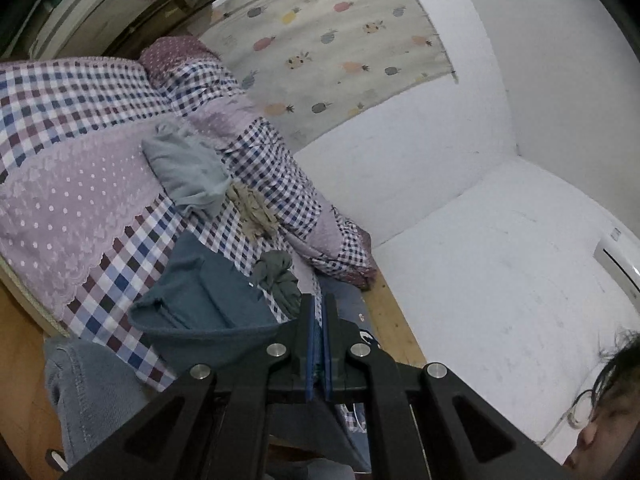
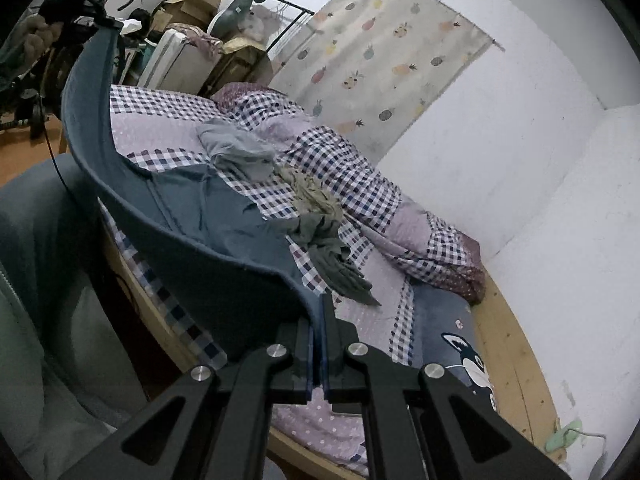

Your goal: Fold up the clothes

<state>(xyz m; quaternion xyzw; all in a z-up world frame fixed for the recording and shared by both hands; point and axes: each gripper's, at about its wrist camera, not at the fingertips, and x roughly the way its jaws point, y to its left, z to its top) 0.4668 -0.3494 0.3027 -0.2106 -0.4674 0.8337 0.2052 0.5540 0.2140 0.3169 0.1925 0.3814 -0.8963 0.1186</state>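
The left hand-held gripper (image 1: 319, 320) at the bottom centre of its frame is clamped on the hem of a teal garment (image 1: 208, 304). The right hand-held gripper (image 2: 319, 320) pinches the same hem, which arcs toward the upper left. The rest drapes onto the checked bed (image 2: 168, 136), beside a crumpled olive garment (image 2: 332, 256).

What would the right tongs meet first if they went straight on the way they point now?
Probably the dark olive garment crumpled on the checked bedspread, just past the edge of the blue cloth that the right tongs are shut on. Depth is unclear in this fisheye view, so they might pass above it.
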